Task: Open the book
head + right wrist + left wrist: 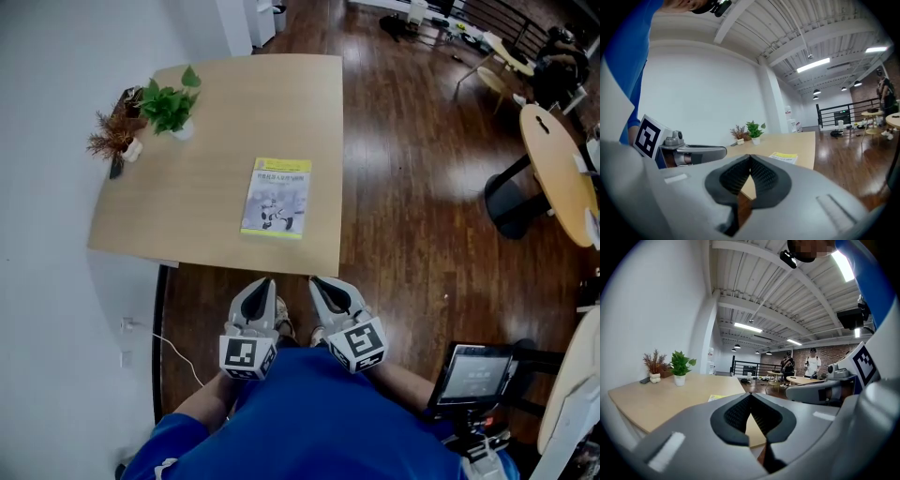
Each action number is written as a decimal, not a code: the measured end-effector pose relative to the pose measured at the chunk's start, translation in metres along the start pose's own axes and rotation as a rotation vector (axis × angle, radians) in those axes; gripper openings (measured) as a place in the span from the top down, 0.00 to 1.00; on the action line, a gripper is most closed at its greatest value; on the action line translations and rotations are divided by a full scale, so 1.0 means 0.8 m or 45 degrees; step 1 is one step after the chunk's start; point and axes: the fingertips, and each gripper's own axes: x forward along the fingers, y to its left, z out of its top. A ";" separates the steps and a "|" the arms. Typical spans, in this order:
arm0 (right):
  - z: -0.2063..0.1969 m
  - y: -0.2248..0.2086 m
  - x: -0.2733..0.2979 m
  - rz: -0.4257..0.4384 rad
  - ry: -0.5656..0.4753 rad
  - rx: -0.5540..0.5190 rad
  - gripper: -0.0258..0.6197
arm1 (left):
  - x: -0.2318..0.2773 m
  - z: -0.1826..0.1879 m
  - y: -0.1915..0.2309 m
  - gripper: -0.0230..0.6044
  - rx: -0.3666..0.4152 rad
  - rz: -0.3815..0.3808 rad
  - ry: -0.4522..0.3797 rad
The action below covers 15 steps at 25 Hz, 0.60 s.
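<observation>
Floorboards (422, 187) of dark wood fill a large open room, seen from above the person's chest. Against a white wall stands a pale wooden bench (206, 141), its near edge just ahead of the person. Below that edge, side by side and close to the body, are the left gripper (266, 280) and the right gripper (315, 279). Both point forward at the bench and slightly down. Each gripper has its dark ribbed pads pressed together at the tips, with nothing between them, and neither touches anything. They appear to be carried closed simply because no reach for the book has been made yet.

The book (276, 197) lies flat and closed on the bench, yellow-and-white cover up. It sits near the front right corner, well apart from both grippers and almost straight ahead of them. Its title end faces away from the person, so it seems laid out to be read from this side.

At the far left corner, well clear of the book, stand a small green potted plant (171, 108) and a dried sprig (112, 136), likely just decoration.
</observation>
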 end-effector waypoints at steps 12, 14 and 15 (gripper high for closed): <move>0.018 -0.027 0.091 -0.189 0.028 0.004 0.96 | 0.069 0.008 0.078 0.95 -0.003 -0.173 0.025; 0.021 -0.030 0.100 -0.224 0.026 0.008 0.96 | 0.077 0.009 0.086 0.95 0.000 -0.203 0.030; 0.022 -0.032 0.103 -0.238 0.028 0.010 0.96 | 0.081 0.010 0.089 0.95 0.002 -0.214 0.034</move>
